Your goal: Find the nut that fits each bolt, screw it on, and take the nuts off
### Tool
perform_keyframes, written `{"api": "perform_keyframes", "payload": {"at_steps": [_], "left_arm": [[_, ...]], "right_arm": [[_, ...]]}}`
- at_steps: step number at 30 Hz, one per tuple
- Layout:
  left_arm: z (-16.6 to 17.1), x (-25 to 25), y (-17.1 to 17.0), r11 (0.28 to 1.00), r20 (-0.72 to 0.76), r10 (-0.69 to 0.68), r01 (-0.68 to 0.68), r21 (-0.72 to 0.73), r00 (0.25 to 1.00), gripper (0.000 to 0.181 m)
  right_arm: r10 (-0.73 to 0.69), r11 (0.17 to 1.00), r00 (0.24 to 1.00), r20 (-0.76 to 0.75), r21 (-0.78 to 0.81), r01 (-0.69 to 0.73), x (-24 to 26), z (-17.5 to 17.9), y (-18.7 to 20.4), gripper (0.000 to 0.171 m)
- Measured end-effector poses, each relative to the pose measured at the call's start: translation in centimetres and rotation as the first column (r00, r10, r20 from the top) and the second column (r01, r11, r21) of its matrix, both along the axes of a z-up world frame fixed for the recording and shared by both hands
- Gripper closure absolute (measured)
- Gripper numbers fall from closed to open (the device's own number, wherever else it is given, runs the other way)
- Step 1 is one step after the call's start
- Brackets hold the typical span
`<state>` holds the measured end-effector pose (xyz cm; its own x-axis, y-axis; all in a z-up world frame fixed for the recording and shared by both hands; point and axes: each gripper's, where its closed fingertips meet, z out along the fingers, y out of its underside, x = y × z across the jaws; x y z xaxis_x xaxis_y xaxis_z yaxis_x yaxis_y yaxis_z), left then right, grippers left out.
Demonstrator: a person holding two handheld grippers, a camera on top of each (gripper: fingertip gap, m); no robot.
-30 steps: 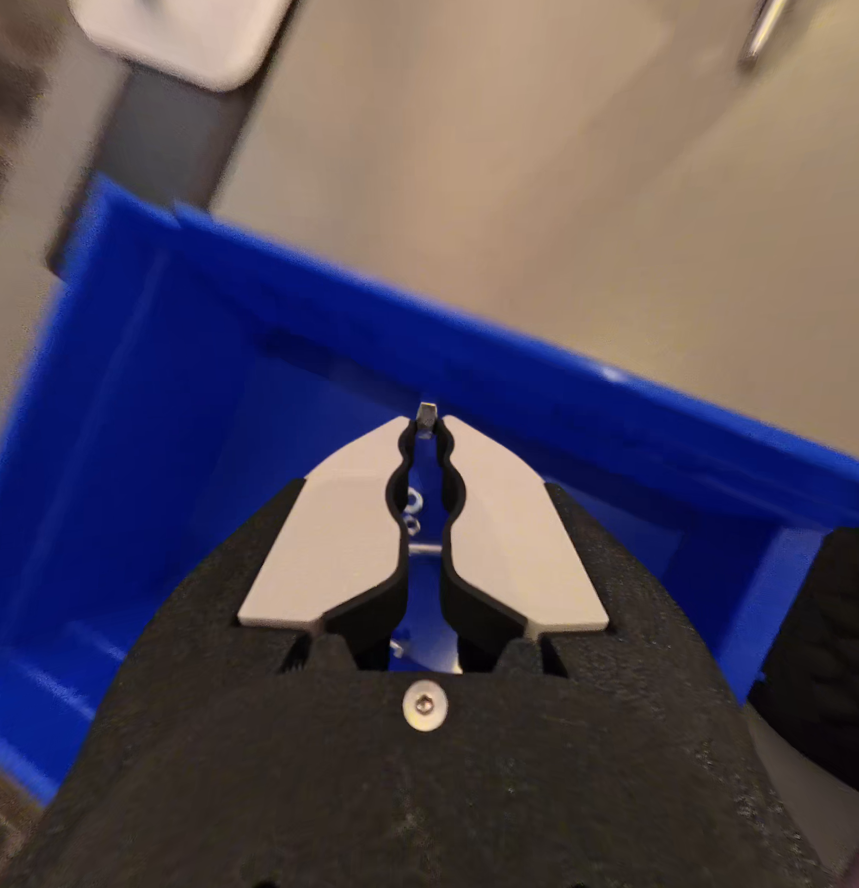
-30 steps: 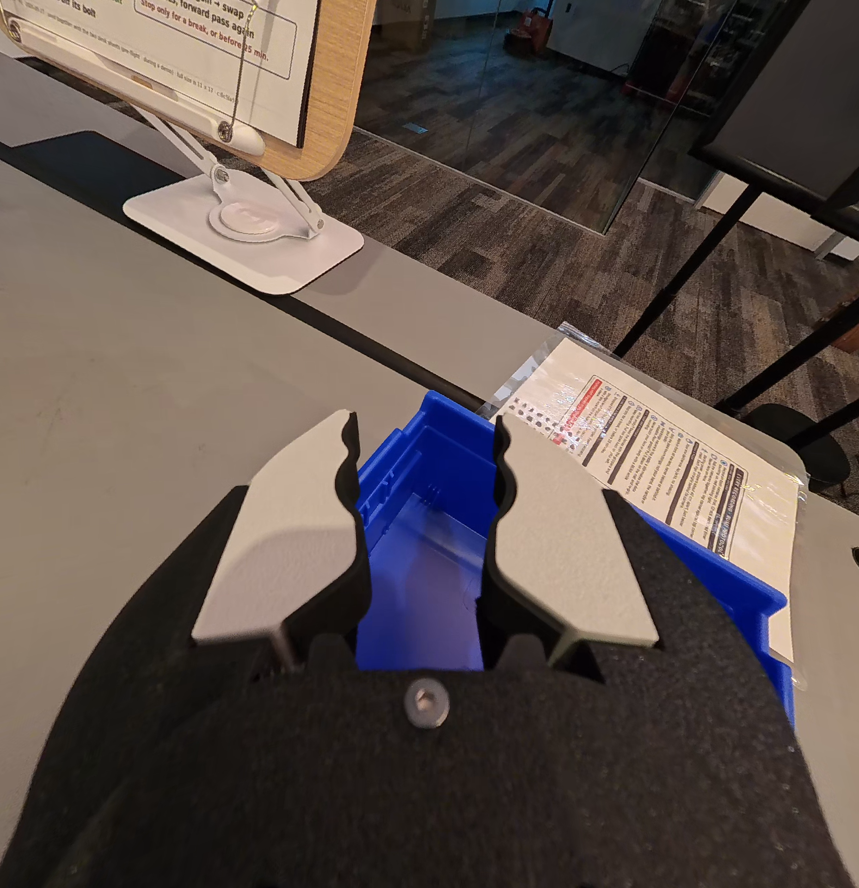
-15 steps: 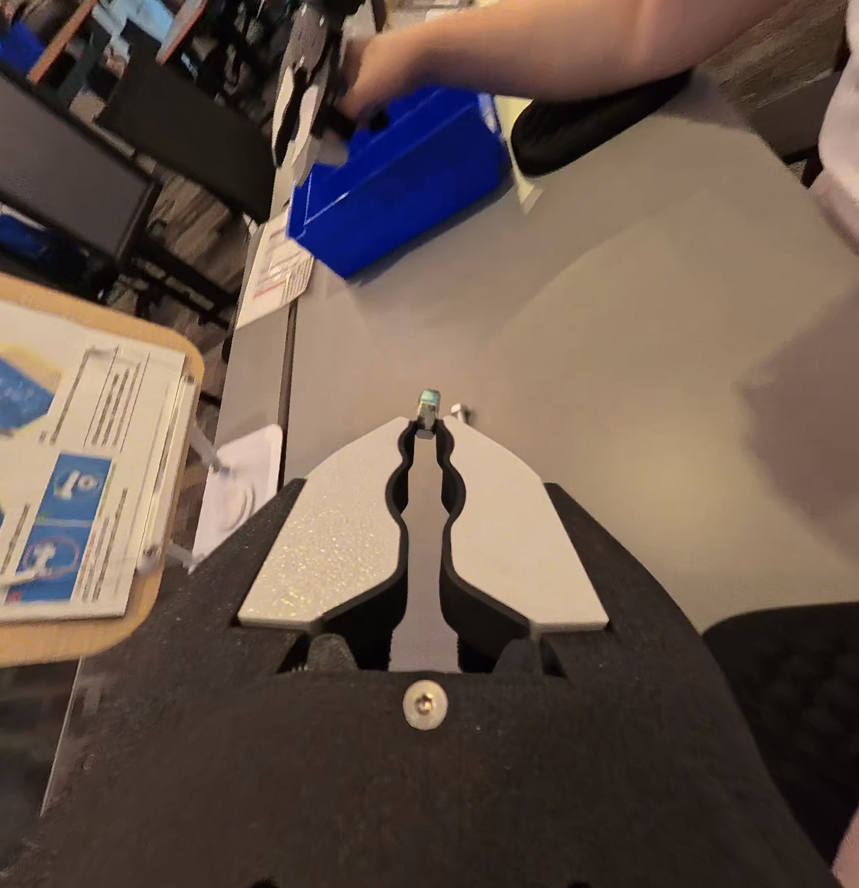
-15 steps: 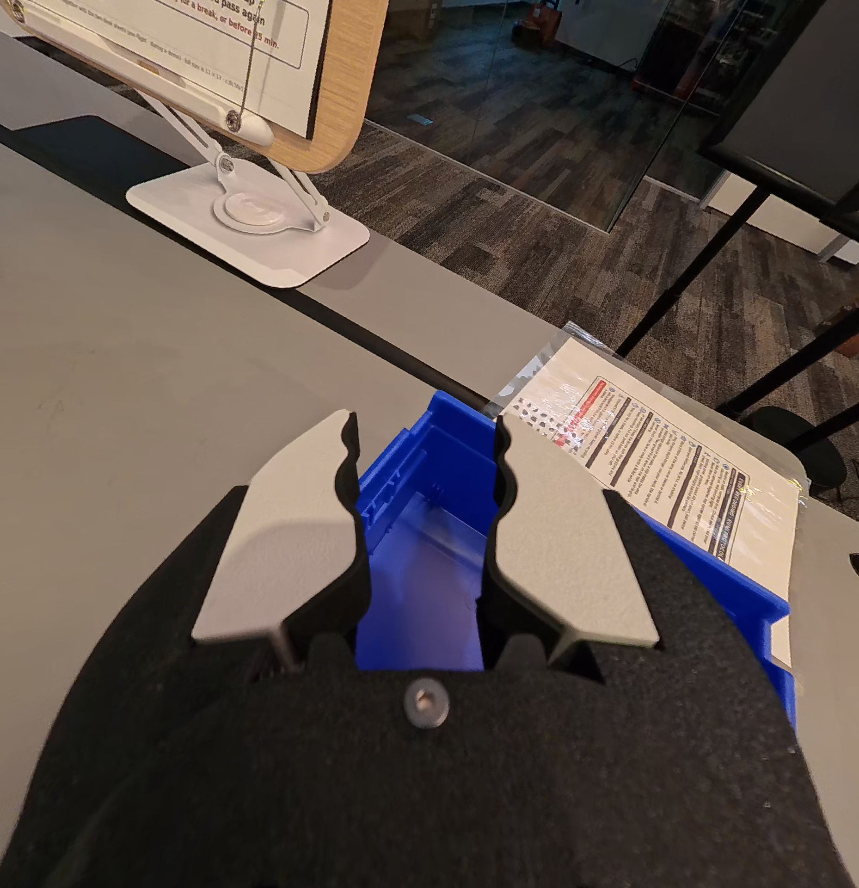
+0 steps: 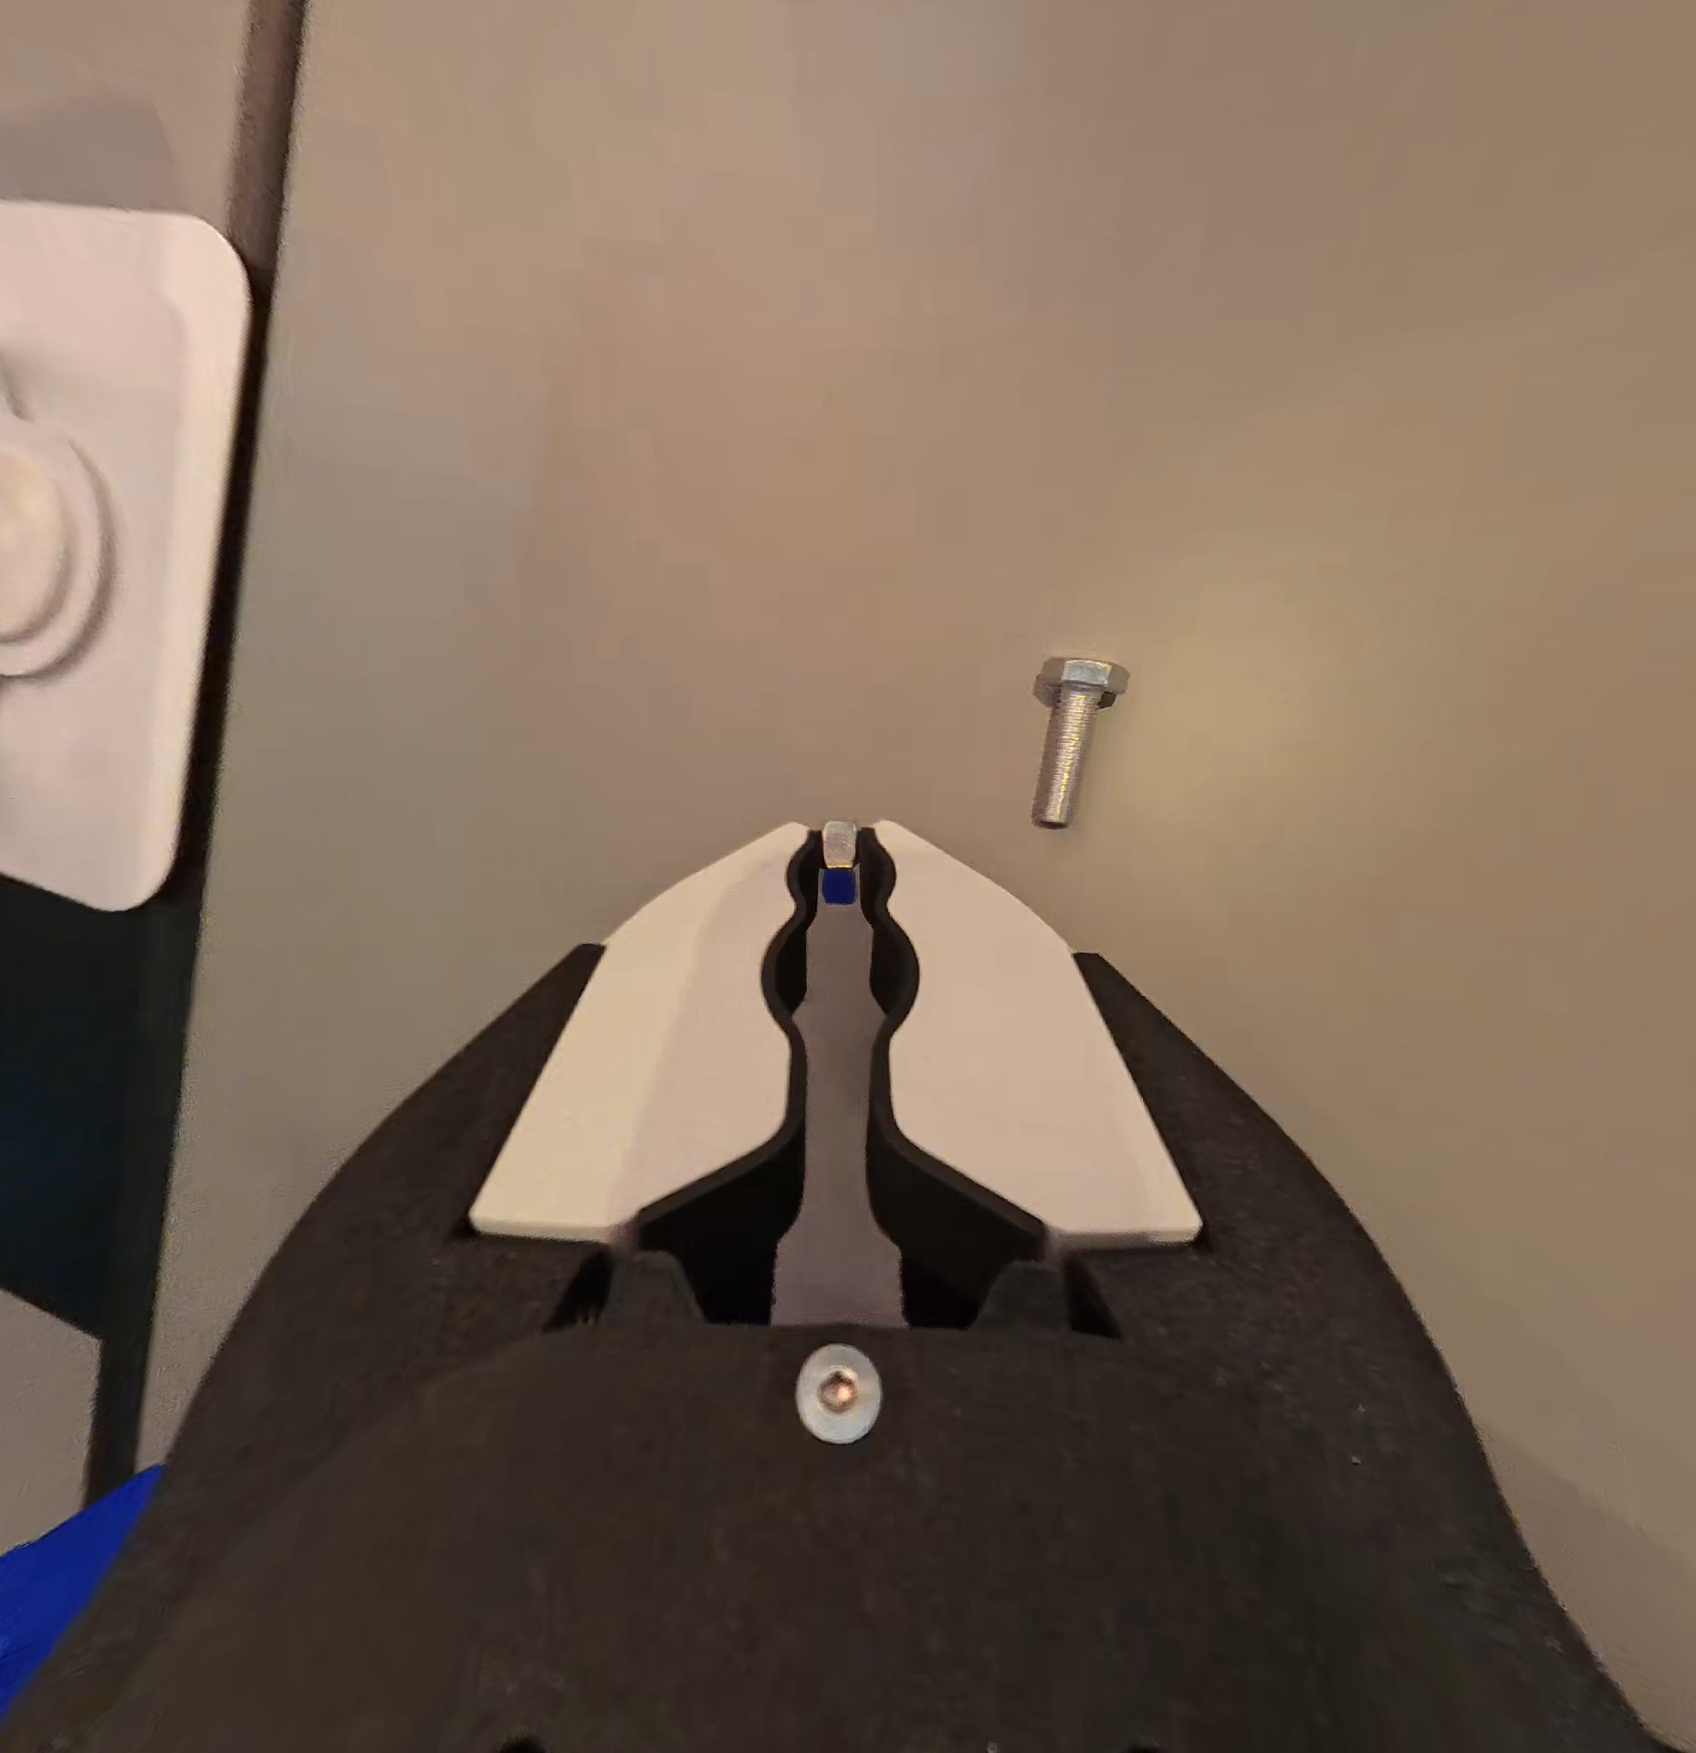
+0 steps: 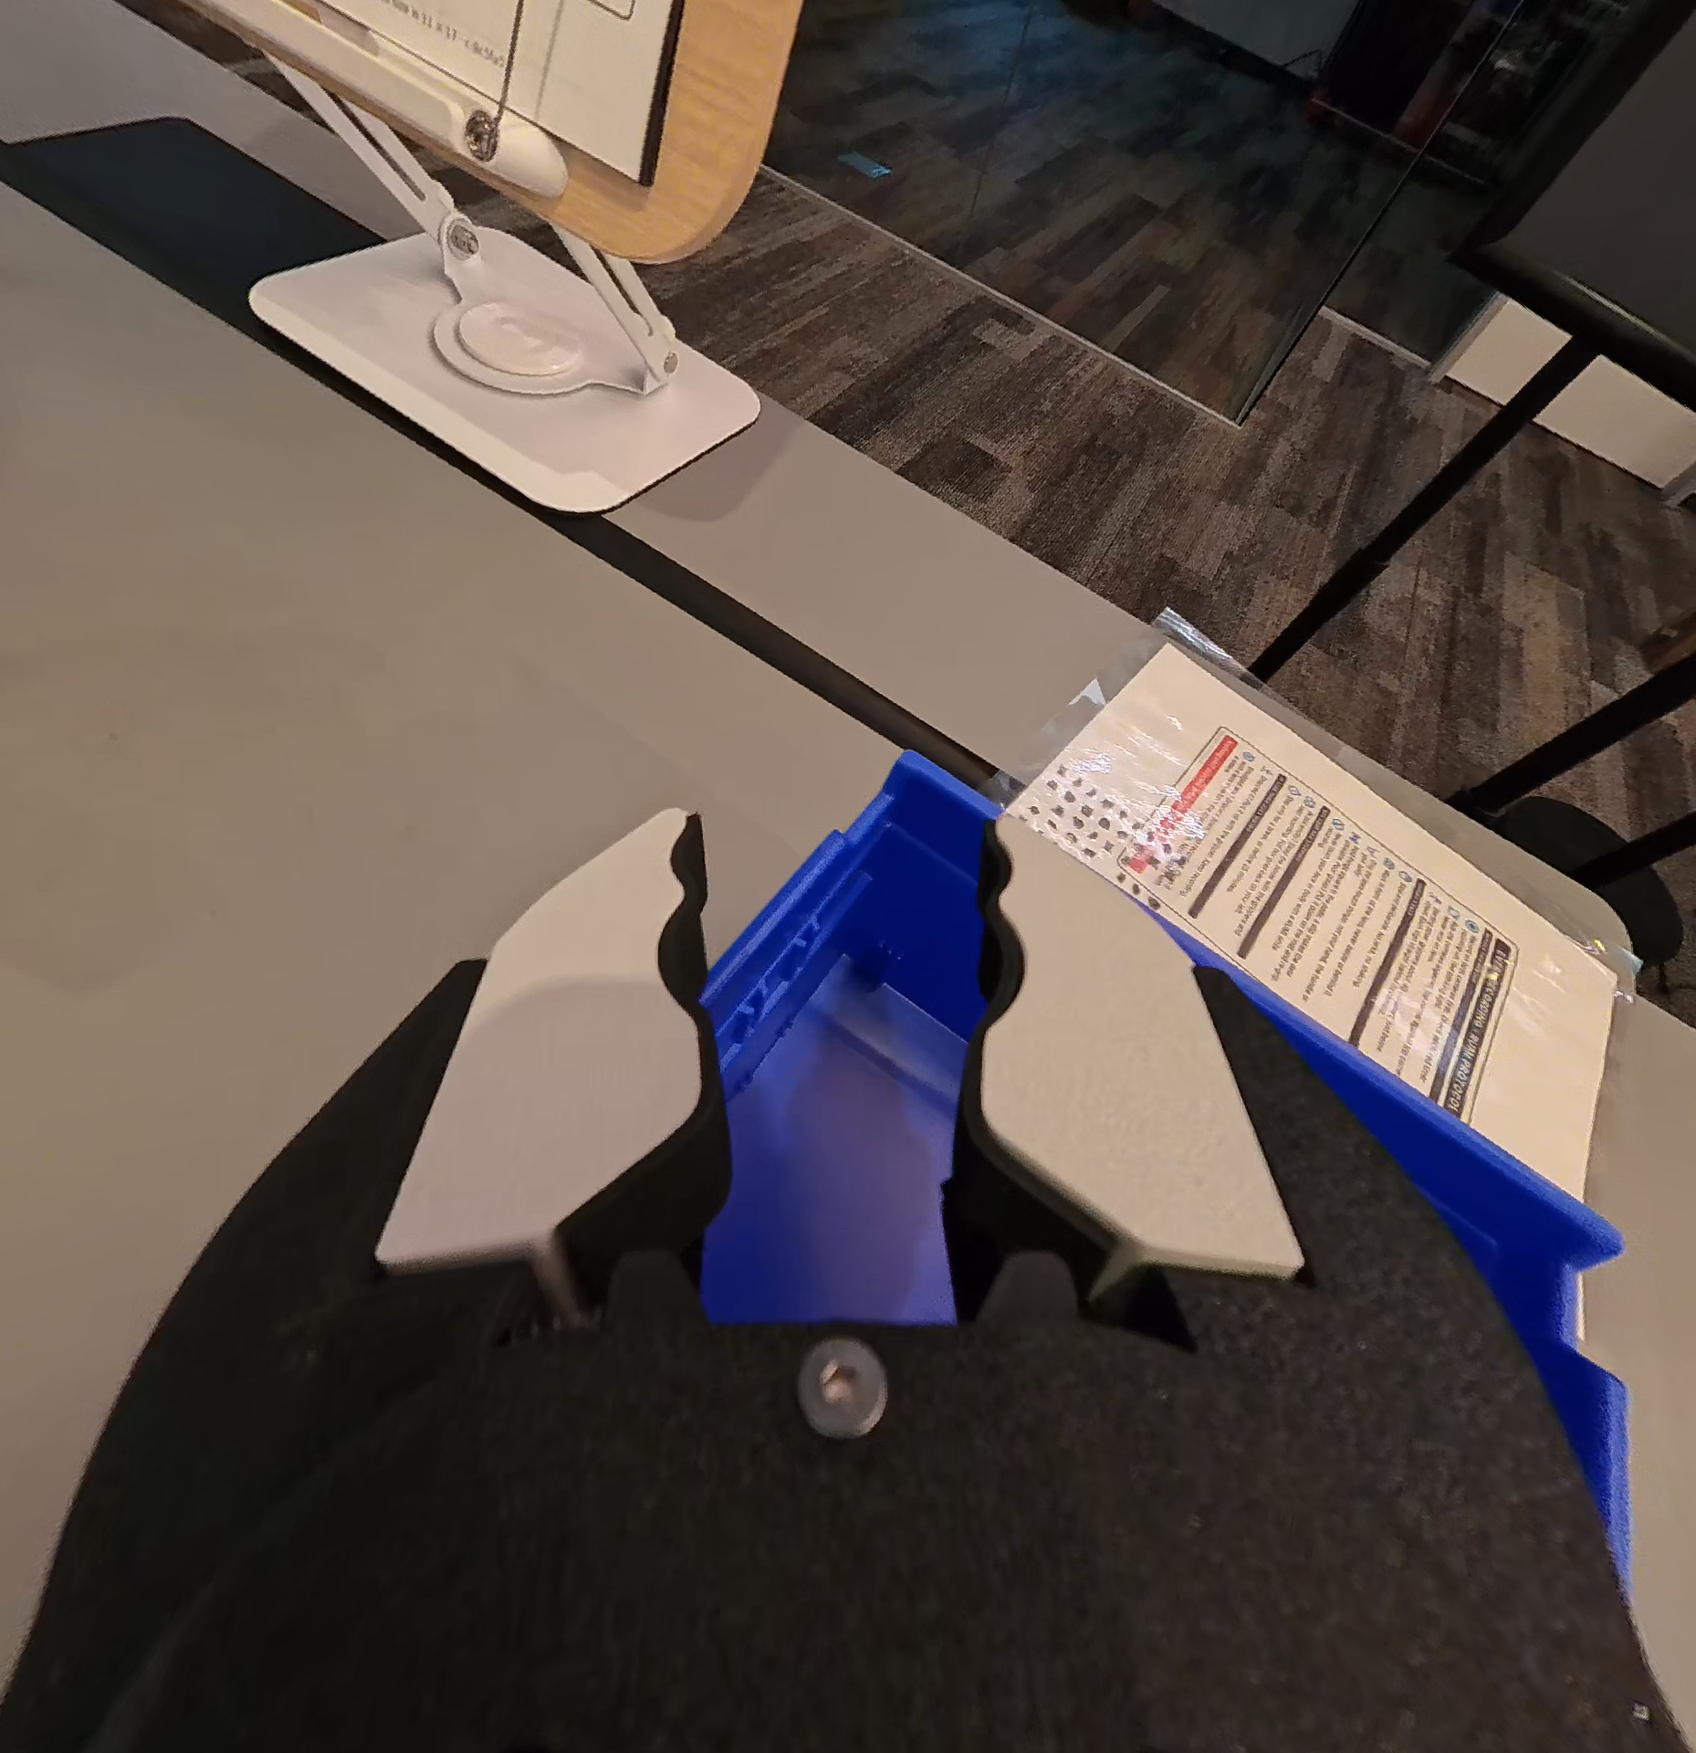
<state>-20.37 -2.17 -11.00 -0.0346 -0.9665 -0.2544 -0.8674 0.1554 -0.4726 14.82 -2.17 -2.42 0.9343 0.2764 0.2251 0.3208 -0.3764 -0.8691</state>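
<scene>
My left gripper (image 5: pixel 840 835) is shut on a small silver nut (image 5: pixel 839 844) held at its fingertips, pointing down at the grey table (image 5: pixel 825 379). A silver hex-head bolt (image 5: pixel 1070 738) lies on the table just right of and beyond the tips, head away from me. My right gripper (image 6: pixel 842 835) is open and empty, hovering over the blue bin (image 6: pixel 825 1091), whose inside shows between the fingers.
A white stand base (image 5: pixel 76 550) sits at the table's left edge in the left wrist view; the same stand (image 6: pixel 503 379) carries a wood-backed board at the back. A plastic-sleeved sheet (image 6: pixel 1299 930) lies beside the bin. A blue bin corner (image 5: pixel 38 1594) shows at lower left. My hands' fingertips stand some 35 cm from each other. The silver hex-head bolt (image 5: pixel 1070 738) is closer to my left gripper, around 6 cm from its tips; the right tips are 35 cm off.
My left gripper has carried the nut out of the blue bin and swung across the table to a spot beside the bolt. My right gripper has stayed open over the bin, drifting slightly.
</scene>
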Motion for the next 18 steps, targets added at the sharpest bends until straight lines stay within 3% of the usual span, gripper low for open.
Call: {"api": "perform_keyframes", "payload": {"at_steps": [7, 18], "left_arm": [[-2.1, 0.3, -0.5, 0.982, -0.053, 0.091, -0.099, -0.162, 0.994, 0.174], [-3.6, 0.1, -0.6, 0.959, -0.103, 0.111, -0.133, -0.249, 0.989, 0.174]], "right_arm": [[0.029, 1.000, 1.000, -0.013, -0.001, -0.029, -0.7, 0.2, 0.0, 0.117], [0.023, 1.000, 1.000, -0.020, -0.001, -0.023, -0.3, 0.3, -0.1, 0.117]]}}
